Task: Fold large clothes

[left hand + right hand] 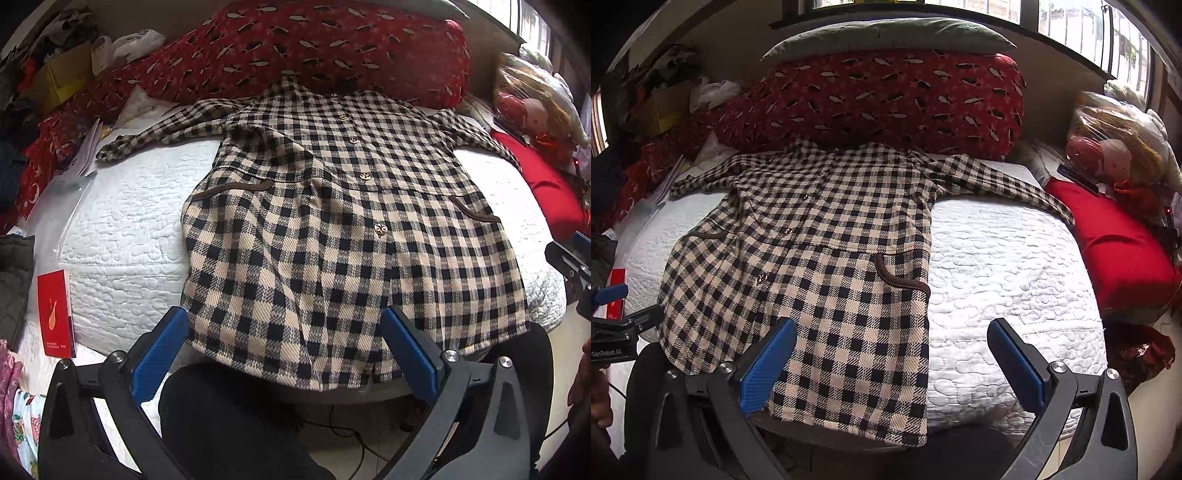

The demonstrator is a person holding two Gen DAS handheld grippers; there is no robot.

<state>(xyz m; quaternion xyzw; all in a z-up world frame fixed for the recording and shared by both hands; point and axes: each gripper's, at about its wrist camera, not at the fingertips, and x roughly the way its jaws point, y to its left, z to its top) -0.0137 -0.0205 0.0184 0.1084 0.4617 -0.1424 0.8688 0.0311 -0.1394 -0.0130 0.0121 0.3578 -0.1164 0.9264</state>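
A checked coat [332, 221] lies flat, buttoned and sleeves spread, on a white quilted bed [1004, 266], while the left tongs [291, 354] and right tongs [890, 363] hover open and empty over its hem, so folding seems unstarted; a sleeve likely needs gripping first.

Checked coat [827, 258] spread flat, buttoned, on white quilted bedspread [1008, 266], sleeves out sideways, collar against red patterned pillow [886, 99]. Right gripper [892, 363] wide apart over hem. Red cushion [1115, 243] at right.
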